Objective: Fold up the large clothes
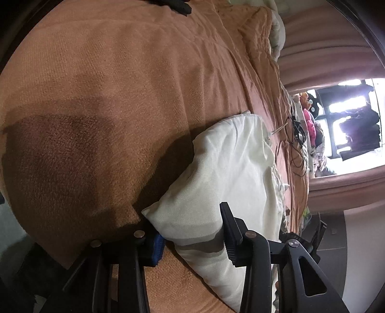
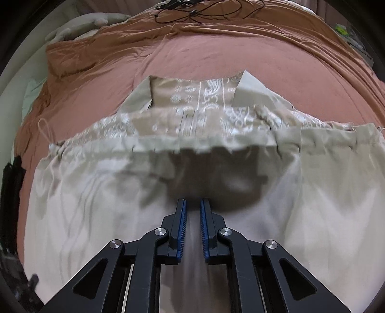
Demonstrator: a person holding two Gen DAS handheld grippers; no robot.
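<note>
A large cream garment (image 2: 101, 192) lies spread on an orange-brown bed cover (image 2: 192, 55). Its far part shows a beige panel with white embroidery (image 2: 199, 96). My right gripper (image 2: 193, 204) hangs just above the plain cream cloth, jaws a little apart, nothing between them. In the left wrist view the same garment shows as a folded white bundle (image 1: 228, 168). My left gripper (image 1: 187, 226) is open around its near edge, one finger (image 1: 231, 231) on top of the cloth and the blue pad (image 1: 157, 248) beside it, not closed on it.
Black cables (image 2: 197, 12) lie on the far bed cover, also seen in the left wrist view (image 1: 297, 139). A grey-white blanket (image 2: 79, 26) sits at the far left corner. Pink curtains (image 1: 320, 43) and a bright window (image 1: 356, 120) stand past the bed. A dark item (image 1: 178, 6) lies at the top.
</note>
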